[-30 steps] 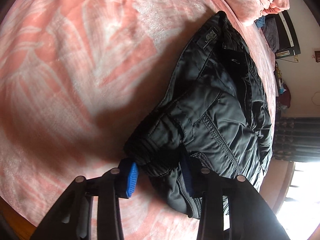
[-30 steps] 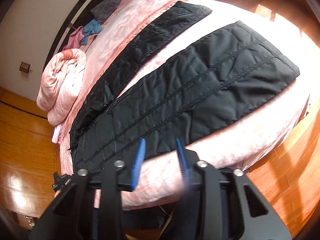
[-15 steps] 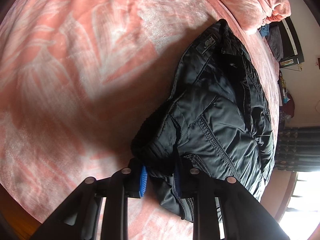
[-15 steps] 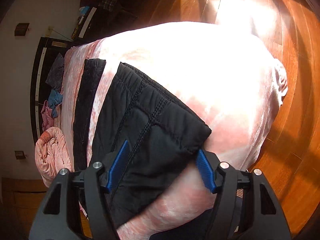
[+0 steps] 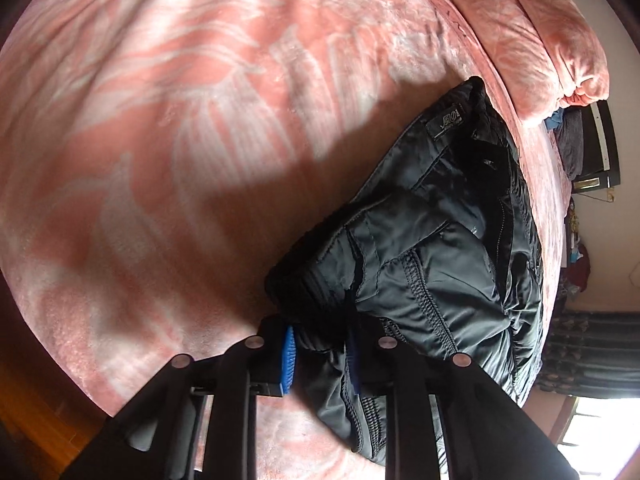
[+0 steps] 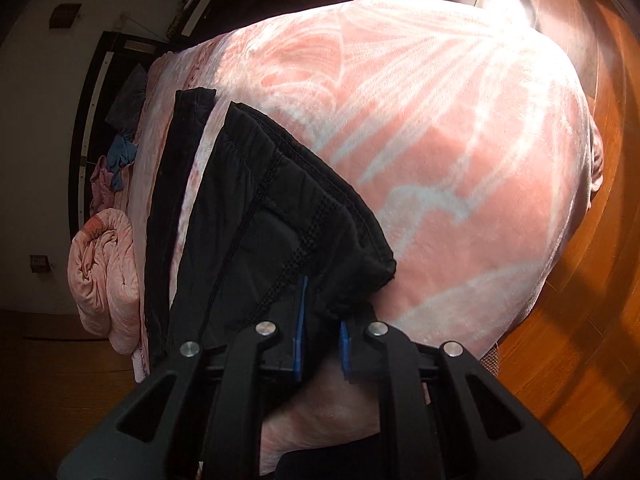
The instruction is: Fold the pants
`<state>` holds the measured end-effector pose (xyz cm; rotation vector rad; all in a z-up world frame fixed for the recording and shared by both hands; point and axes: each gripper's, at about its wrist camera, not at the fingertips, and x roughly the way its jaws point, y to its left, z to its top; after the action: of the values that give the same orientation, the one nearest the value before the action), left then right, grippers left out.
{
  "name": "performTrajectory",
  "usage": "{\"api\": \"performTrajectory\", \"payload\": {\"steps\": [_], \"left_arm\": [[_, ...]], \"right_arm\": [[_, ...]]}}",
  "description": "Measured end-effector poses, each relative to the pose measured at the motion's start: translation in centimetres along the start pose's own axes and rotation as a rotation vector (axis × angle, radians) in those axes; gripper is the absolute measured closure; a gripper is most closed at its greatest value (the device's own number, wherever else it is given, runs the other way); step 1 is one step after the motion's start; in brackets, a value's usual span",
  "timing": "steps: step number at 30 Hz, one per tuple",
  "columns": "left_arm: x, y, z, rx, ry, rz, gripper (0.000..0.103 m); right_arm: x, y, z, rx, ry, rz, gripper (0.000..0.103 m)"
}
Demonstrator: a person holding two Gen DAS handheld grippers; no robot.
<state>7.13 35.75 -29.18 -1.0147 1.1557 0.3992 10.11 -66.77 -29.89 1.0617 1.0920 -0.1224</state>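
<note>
A bed covered by a pink blanket [image 5: 192, 168] with a pale leaf pattern fills both views; wooden floor [image 6: 580, 300] borders it on the right in the right wrist view. No containers are present.

The black pants [image 5: 432, 264] lie on the blanket. In the left wrist view the waist end sits right of centre, bunched and creased, with a small label [image 5: 447, 125] at its far edge. In the right wrist view the two legs run from near to far at left: the near leg [image 6: 272, 240] is lifted at its hem, and the far leg [image 6: 176, 184] lies flat just beside it, a strip of blanket showing between them.

A rolled pink quilt [image 6: 106, 276] rests at the left edge of the bed, beyond the far leg.

The left gripper [image 5: 320, 354] is narrowed, its blue pads clamped on the gathered waistband. The right gripper [image 6: 322, 340] is likewise narrowed, pinching the hem corner of the near leg.

Items along the wall behind the quilt are too small to identify. The midsection of the pants falls outside both views.
</note>
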Motion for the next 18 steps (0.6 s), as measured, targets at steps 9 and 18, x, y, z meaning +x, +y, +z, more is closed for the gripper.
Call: {"api": "performTrajectory", "payload": {"steps": [9,18], "left_arm": [[-6.3,-8.8,4.5,0.376,-0.125,0.105,0.012],[0.0,-19.0,15.2,0.503,-0.019,-0.091,0.004]], "right_arm": [[-6.8,4.0,1.6,-0.173,-0.122,-0.17,0.033],[-1.0,12.1,3.1,-0.249,-0.024,-0.069,0.025]]}}
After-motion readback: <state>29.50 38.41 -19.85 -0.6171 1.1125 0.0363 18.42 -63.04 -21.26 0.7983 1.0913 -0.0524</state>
